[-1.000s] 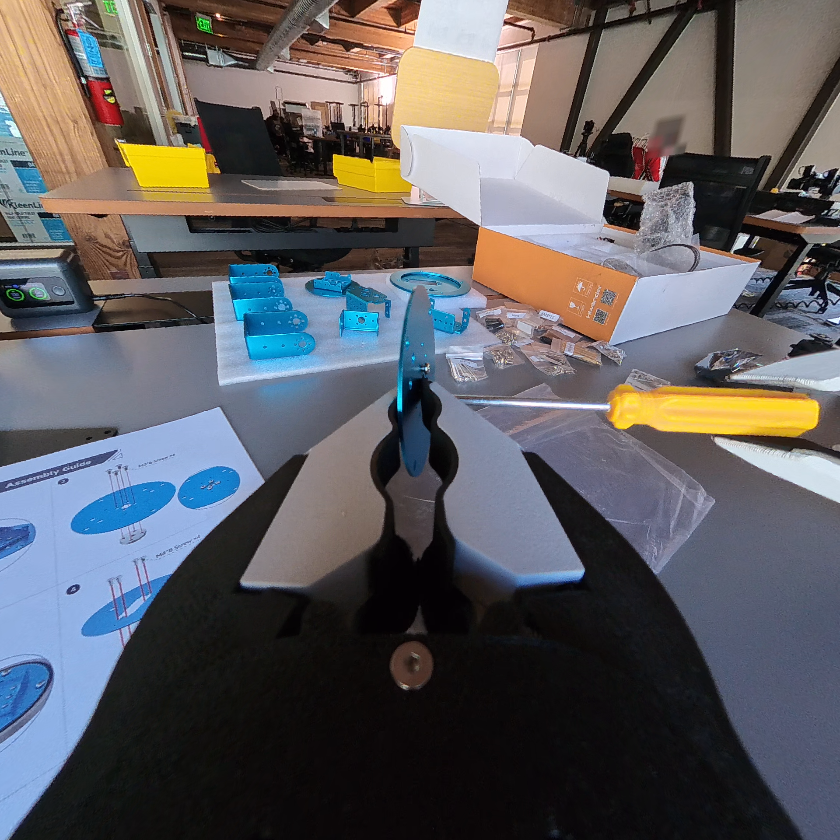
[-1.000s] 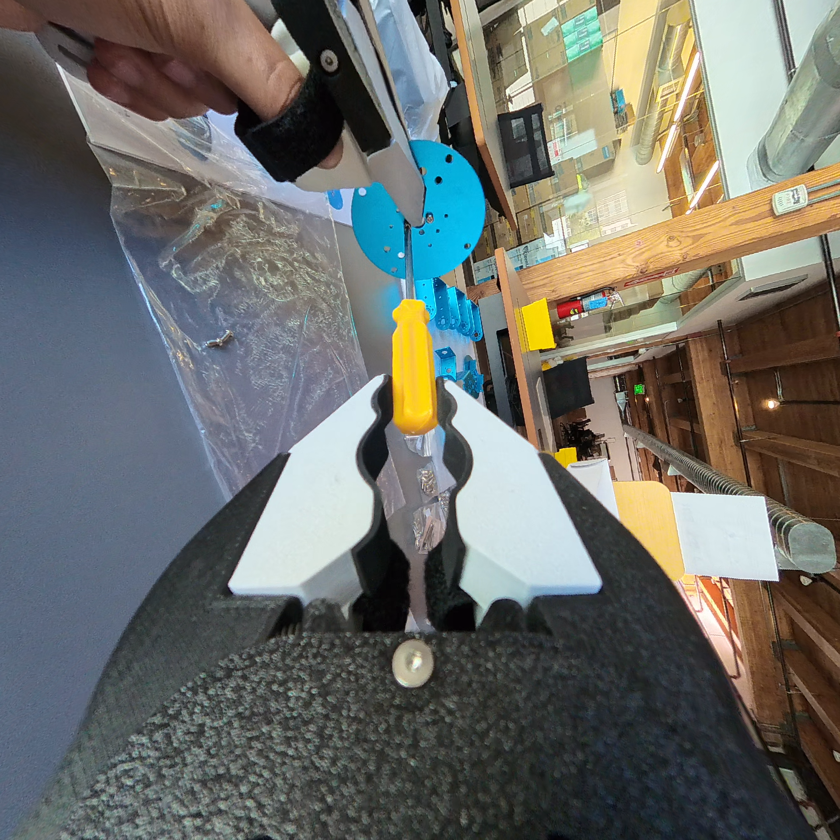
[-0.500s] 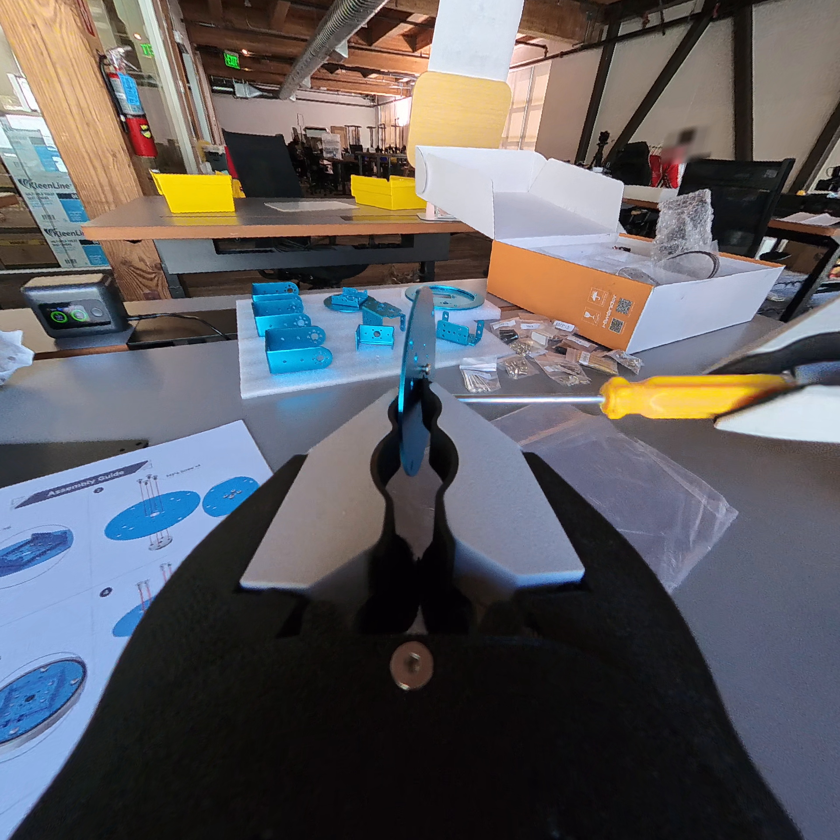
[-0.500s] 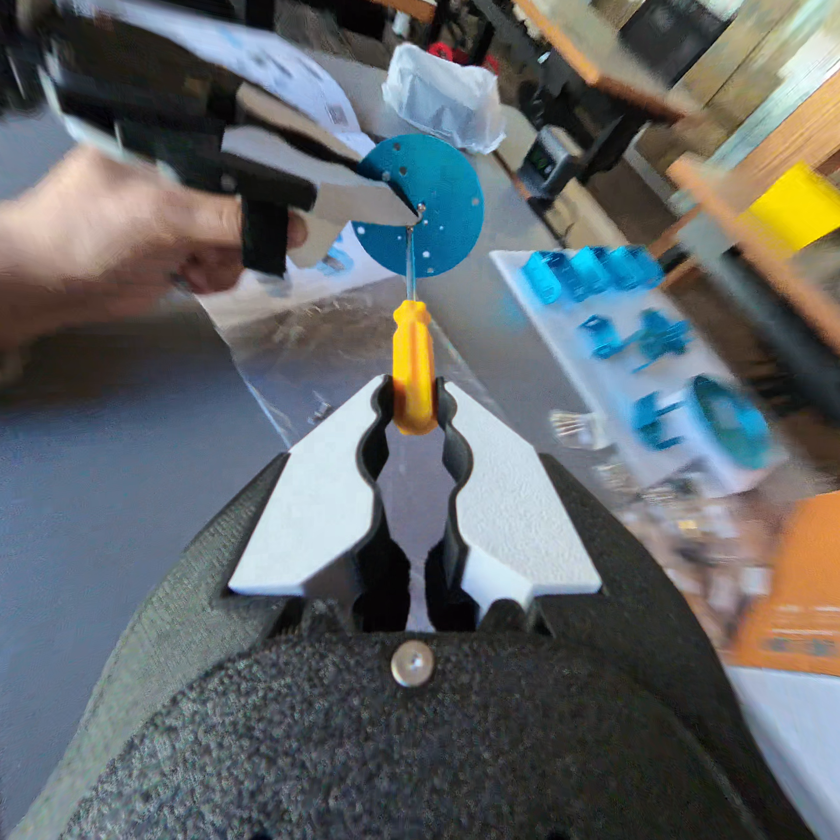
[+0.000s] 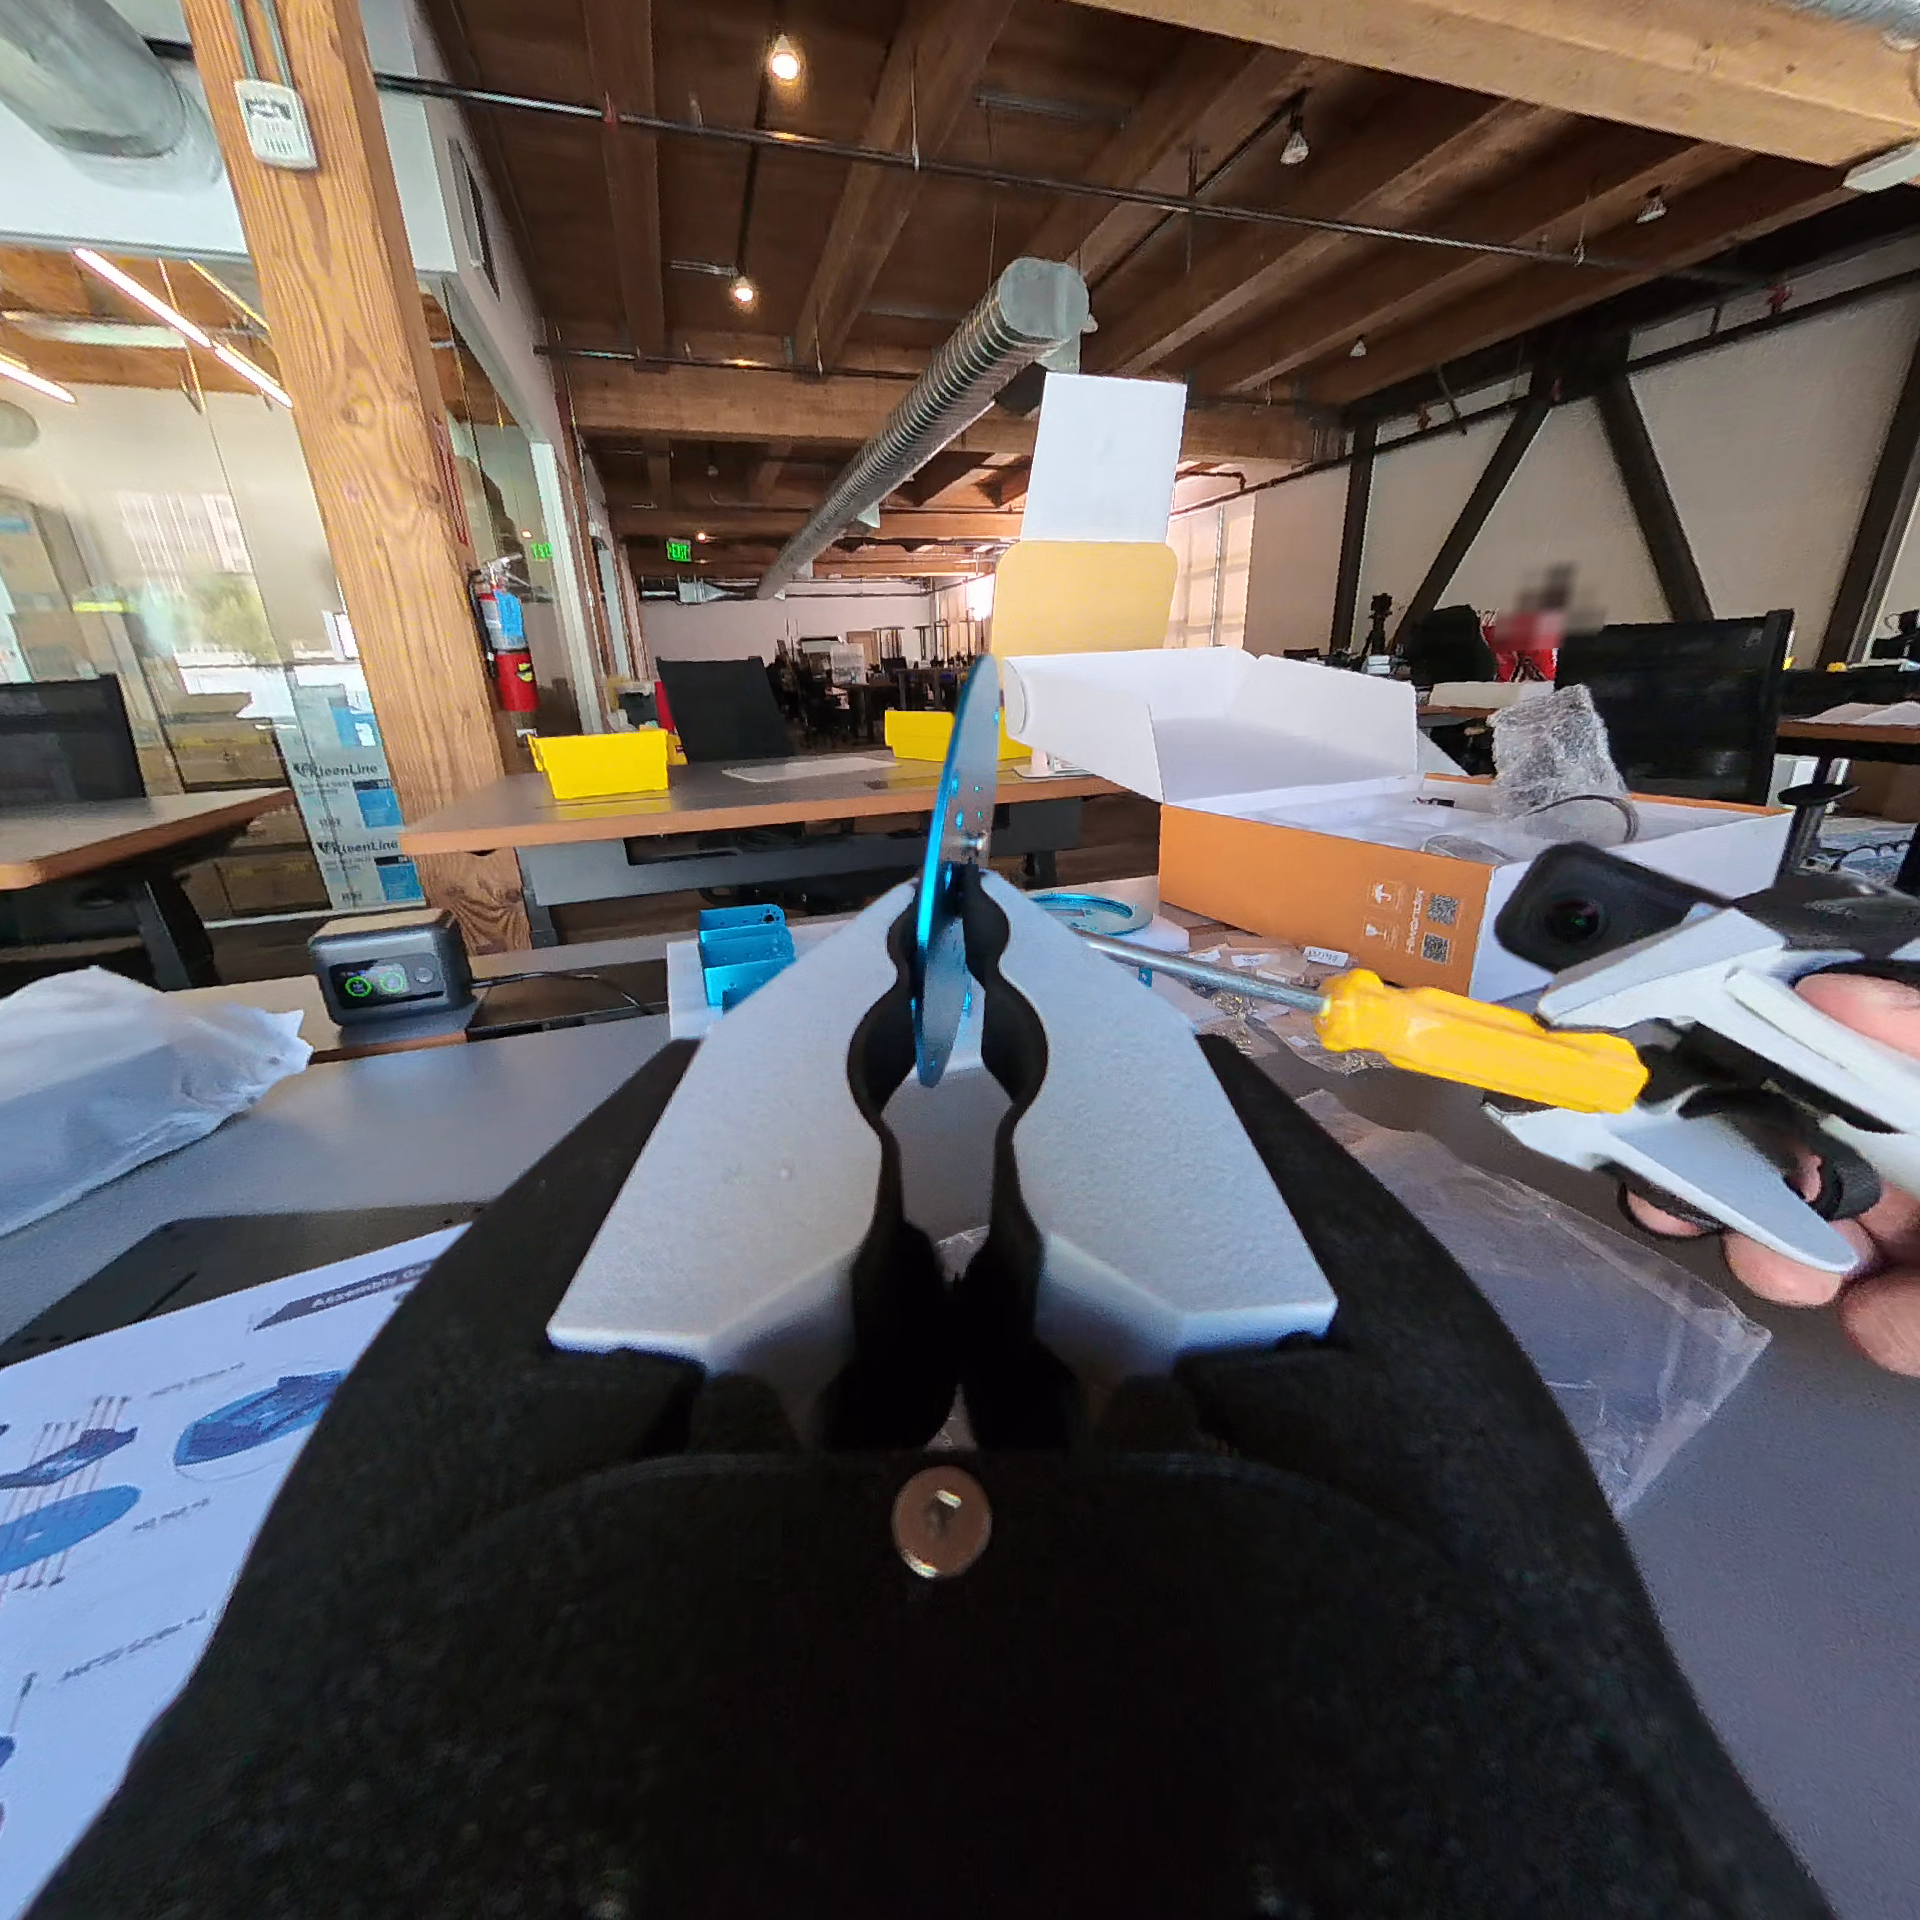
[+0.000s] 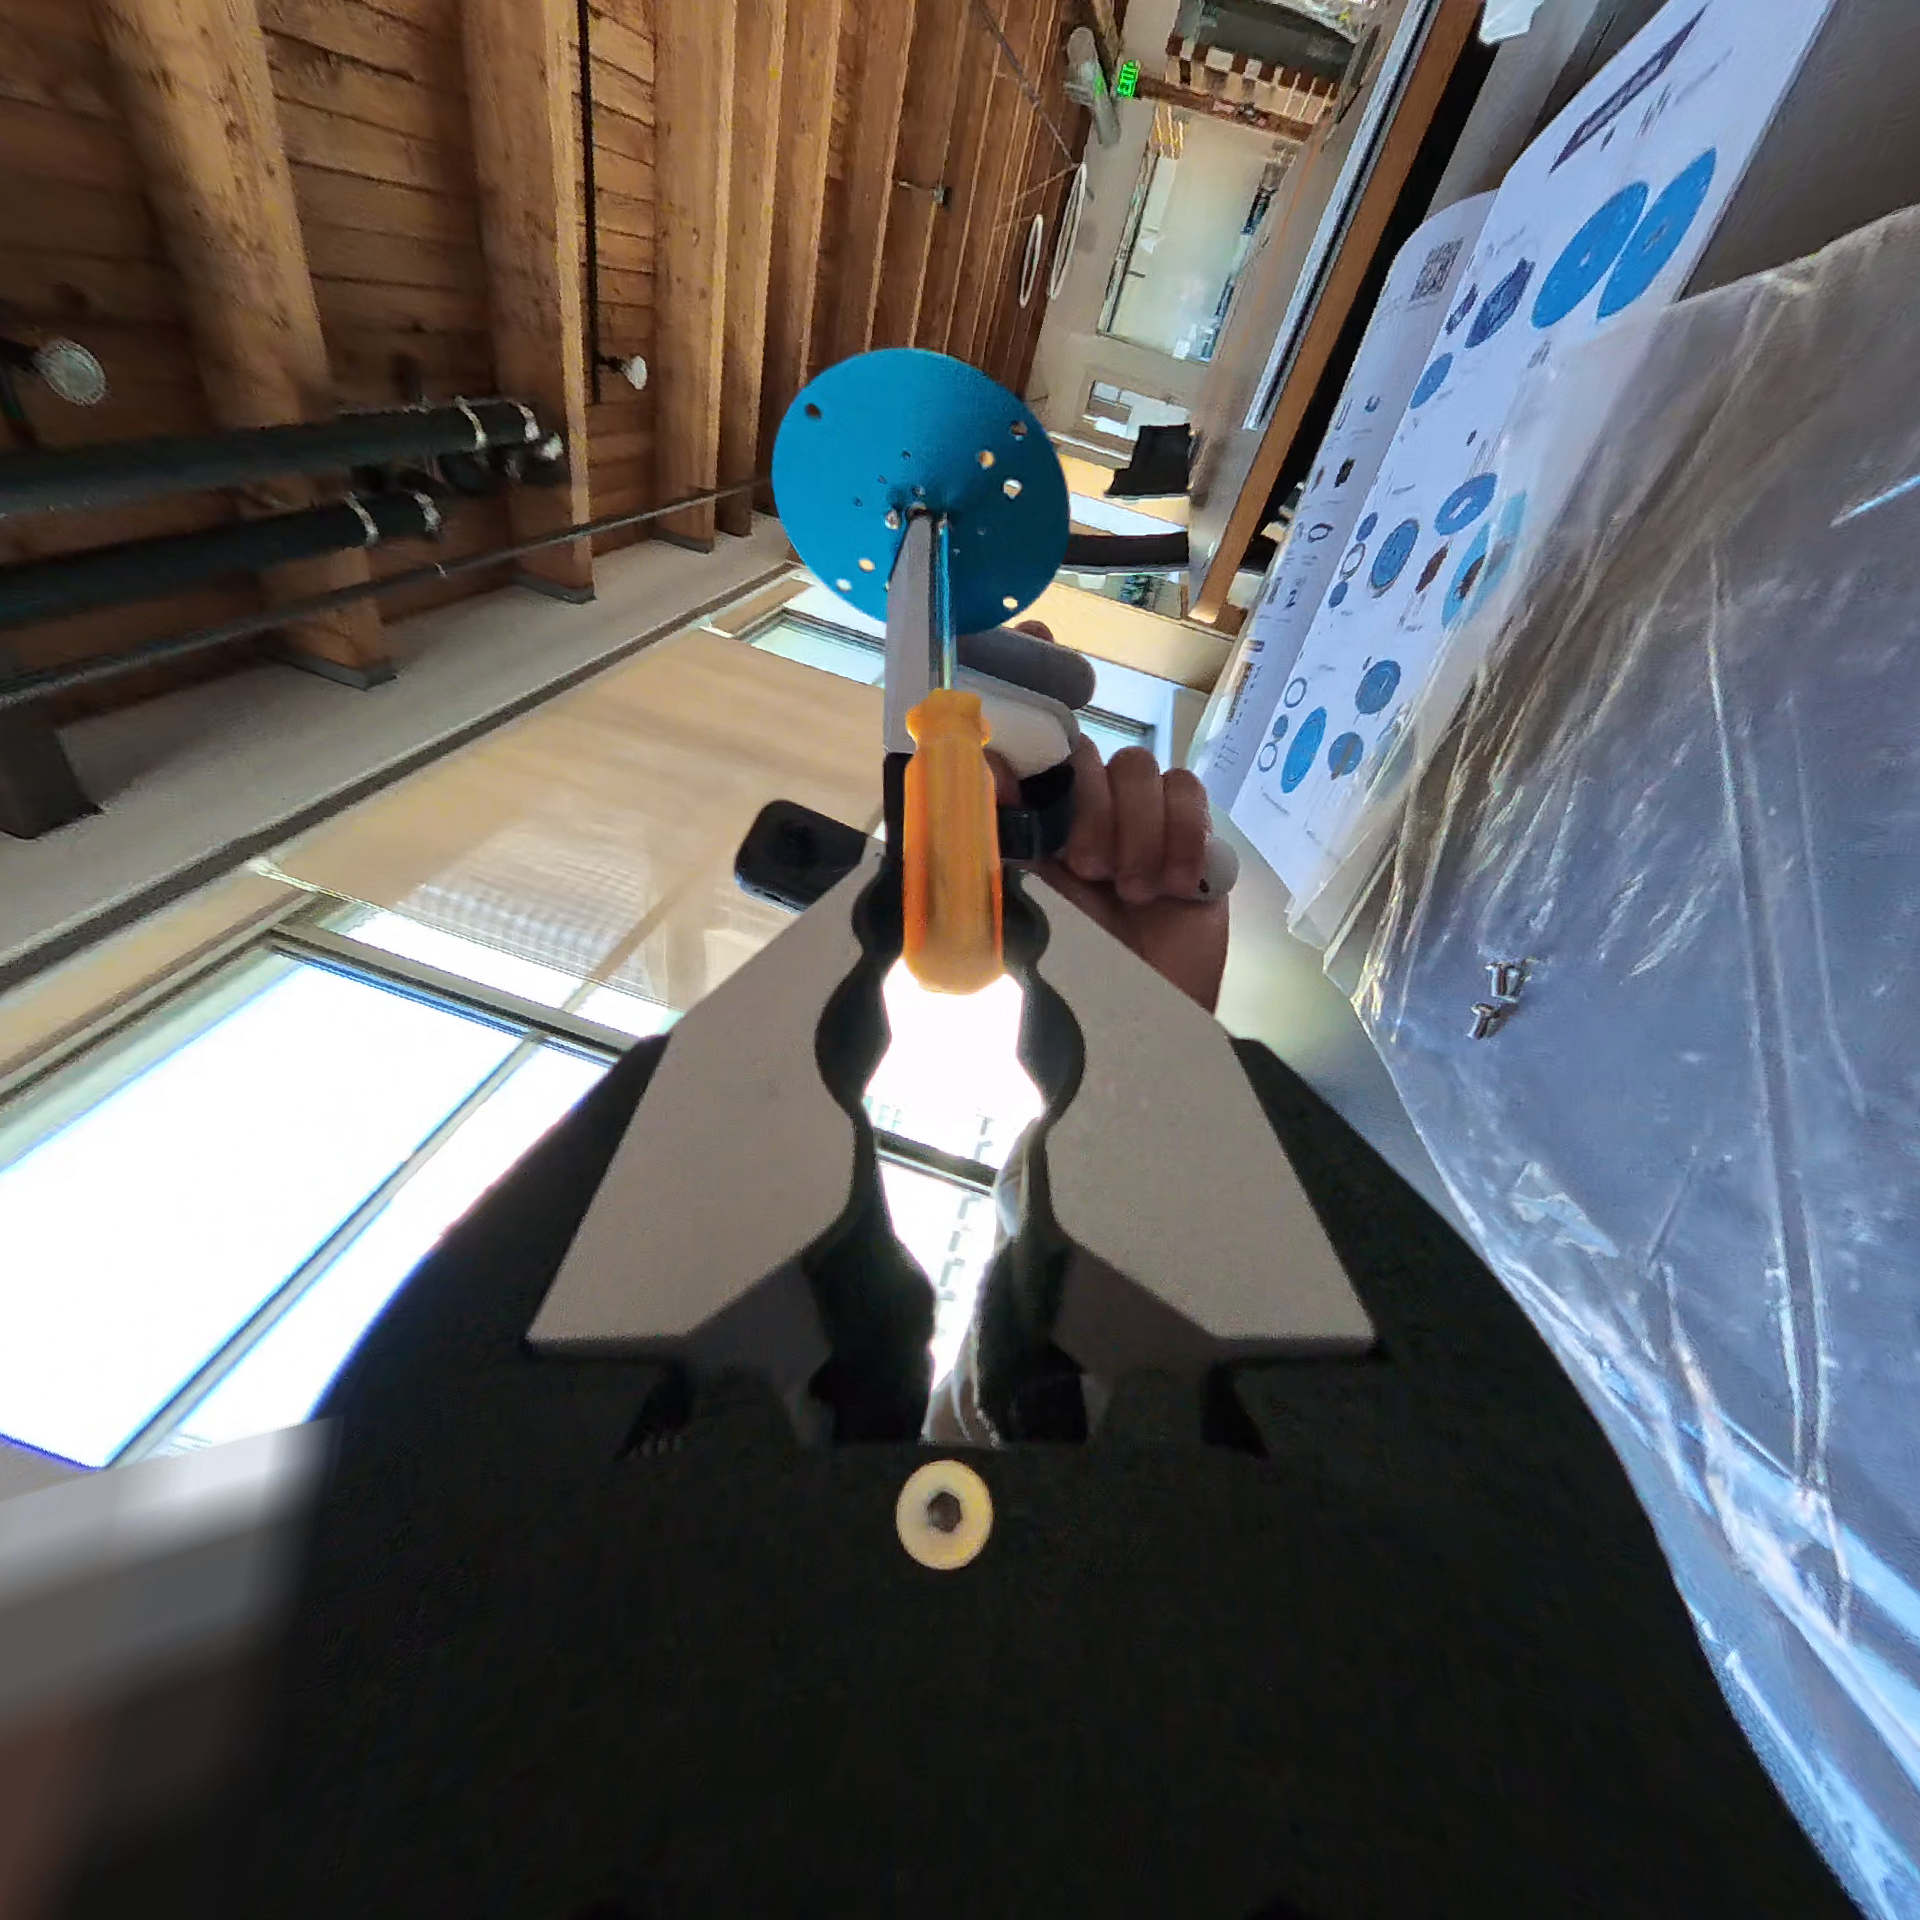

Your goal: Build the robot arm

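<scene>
My left gripper [image 5: 943,914] is shut on a thin blue metal disc [image 5: 954,831], held edge-on and upright above the grey table [image 5: 416,1132]. The disc shows face-on, with small holes, in the right wrist view [image 6: 920,488]. My right gripper [image 6: 951,914] is shut on the yellow handle of a screwdriver [image 6: 951,831]. Its steel shaft reaches to the disc's middle, by a small screw there. In the left wrist view the screwdriver [image 5: 1475,1044] comes in from the right, held by the right gripper [image 5: 1662,1070] and a hand [image 5: 1860,1278].
A printed assembly sheet [image 5: 156,1455] lies at the left and a clear plastic bag [image 5: 1558,1299] at the right, with two loose screws [image 6: 1496,997] on it. An open orange and white box [image 5: 1351,862], blue brackets on white foam [image 5: 743,951] and small parts bags stand farther back. The tips of one gripper are about 12 cm away from the tips of the other.
The left gripper has lifted and tilted the disc upward, so more ceiling shows. The right gripper has rolled and swung around with the screwdriver, its tip staying at the disc.
</scene>
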`<state>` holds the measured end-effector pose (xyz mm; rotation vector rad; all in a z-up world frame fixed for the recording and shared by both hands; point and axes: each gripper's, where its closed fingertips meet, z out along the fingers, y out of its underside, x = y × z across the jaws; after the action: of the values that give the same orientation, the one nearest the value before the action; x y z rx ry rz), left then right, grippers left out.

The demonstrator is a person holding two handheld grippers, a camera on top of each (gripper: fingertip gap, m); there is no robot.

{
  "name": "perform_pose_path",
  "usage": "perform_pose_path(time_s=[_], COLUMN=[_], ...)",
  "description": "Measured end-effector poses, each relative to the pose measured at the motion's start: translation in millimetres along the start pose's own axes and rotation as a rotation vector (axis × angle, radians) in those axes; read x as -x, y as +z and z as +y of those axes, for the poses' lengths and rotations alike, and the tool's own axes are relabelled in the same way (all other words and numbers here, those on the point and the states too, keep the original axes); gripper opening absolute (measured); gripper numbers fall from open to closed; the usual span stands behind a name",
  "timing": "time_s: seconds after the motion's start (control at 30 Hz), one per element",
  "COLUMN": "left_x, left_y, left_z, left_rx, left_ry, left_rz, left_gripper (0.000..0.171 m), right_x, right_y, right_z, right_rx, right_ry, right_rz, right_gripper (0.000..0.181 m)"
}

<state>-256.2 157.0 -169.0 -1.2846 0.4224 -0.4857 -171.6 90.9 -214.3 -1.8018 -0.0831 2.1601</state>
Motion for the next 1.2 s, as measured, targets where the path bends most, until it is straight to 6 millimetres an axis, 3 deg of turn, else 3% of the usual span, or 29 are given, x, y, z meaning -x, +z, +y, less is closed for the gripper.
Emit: perform_pose_path(time_s=[0.27,0.4,0.47,0.53,0.73,0.8,0.97,1.2], left_x=[3,14,18,23,22,20,15,11], left_y=[-1,-4,-5,-6,-5,-4,-3,-1], left_z=[0,-1,-1,2,7,8,11,13], left_rx=[0.01,-0.003,-0.008,-0.002,0.022,0.032,0.048,0.067], left_ry=[0.092,0.022,-0.044,-0.104,-0.139,-0.123,-0.097,-0.068], left_rz=[-0.047,-0.067,-0.061,-0.058,-0.044,-0.043,-0.033,-0.026], left_gripper=[0.005,0.005,0.005,0.005,0.005,0.005,0.005,0.005], right_x=[1,1,9,11,14,10,12,11], right_y=[-2,-2,0,2,5,8,11,9], right_z=[-1,-1,-1,-1,0,3,2,0], right_rx=[0.01,0.01,0.011,0.025,0.105,0.138,0.135,0.139], right_ry=[-0.272,-0.274,-0.36,-0.576,-1.611,-1.782,-1.947,-1.939], right_rz=[0.198,0.193,0.201,0.322,0.937,1.054,1.159,1.181], right_gripper=[0.017,0.017,0.016,0.017,0.018,0.018,0.018,0.018])
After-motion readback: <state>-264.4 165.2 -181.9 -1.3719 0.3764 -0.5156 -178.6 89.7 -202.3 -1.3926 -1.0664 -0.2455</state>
